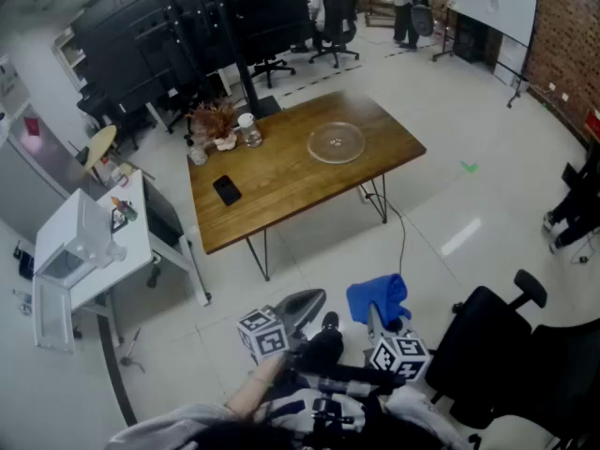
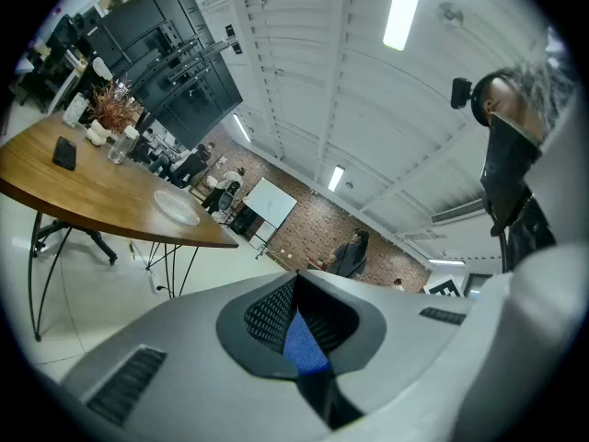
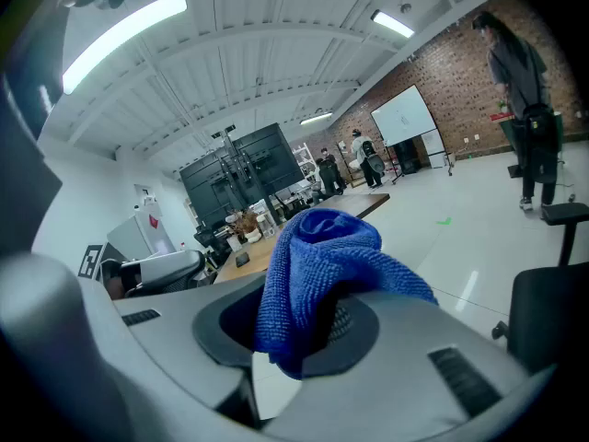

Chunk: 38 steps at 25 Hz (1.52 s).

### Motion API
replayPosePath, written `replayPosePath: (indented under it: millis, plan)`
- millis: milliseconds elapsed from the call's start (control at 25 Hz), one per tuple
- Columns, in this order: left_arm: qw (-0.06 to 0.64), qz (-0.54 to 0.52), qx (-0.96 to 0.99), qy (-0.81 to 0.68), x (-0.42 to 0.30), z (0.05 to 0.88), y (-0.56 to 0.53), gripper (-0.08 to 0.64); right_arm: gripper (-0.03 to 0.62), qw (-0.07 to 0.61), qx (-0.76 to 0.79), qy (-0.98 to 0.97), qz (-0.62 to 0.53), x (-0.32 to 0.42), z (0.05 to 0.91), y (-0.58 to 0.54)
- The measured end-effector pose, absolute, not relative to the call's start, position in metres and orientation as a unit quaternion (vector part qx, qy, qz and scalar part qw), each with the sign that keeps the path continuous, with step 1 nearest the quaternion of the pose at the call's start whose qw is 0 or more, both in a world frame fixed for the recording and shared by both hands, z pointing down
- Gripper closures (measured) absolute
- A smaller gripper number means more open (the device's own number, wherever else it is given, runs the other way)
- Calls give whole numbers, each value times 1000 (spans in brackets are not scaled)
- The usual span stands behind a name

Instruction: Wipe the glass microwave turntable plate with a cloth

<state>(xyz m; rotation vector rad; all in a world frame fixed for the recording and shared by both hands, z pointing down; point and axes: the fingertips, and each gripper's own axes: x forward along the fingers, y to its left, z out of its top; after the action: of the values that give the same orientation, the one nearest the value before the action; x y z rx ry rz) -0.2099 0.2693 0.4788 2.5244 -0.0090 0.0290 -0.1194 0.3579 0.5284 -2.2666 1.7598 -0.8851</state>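
Observation:
The clear glass turntable plate (image 1: 336, 142) lies on the right half of a wooden table (image 1: 281, 190), far ahead of both grippers; in the left gripper view the plate (image 2: 175, 206) shows small at the table's near end. My right gripper (image 1: 373, 319) is shut on a blue cloth (image 1: 378, 297), which bunches up above its jaws in the right gripper view, cloth (image 3: 317, 265) and gripper (image 3: 311, 331). My left gripper (image 1: 302, 305) is held low beside it, jaws shut with nothing in them; in its own view the gripper (image 2: 296, 282) shows only a sliver of blue behind the jaws.
On the table's left part lie a black phone (image 1: 227, 189), a dried plant (image 1: 215, 120) and a glass jar (image 1: 249, 131). A white side table (image 1: 131, 251) with a microwave stands left. A black office chair (image 1: 497, 340) is close on my right. People stand far back.

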Motion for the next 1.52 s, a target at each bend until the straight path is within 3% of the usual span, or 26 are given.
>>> replayPosePath:
  millis: [920,1520]
  plan:
    - [325,-26,945,32,-40,459,46,561,513,41,-802,534,-265,35,499,189]
    - [363,-36,929,-69,-32,495,-63,561,513,-8,-744,601,-291,88,514,66]
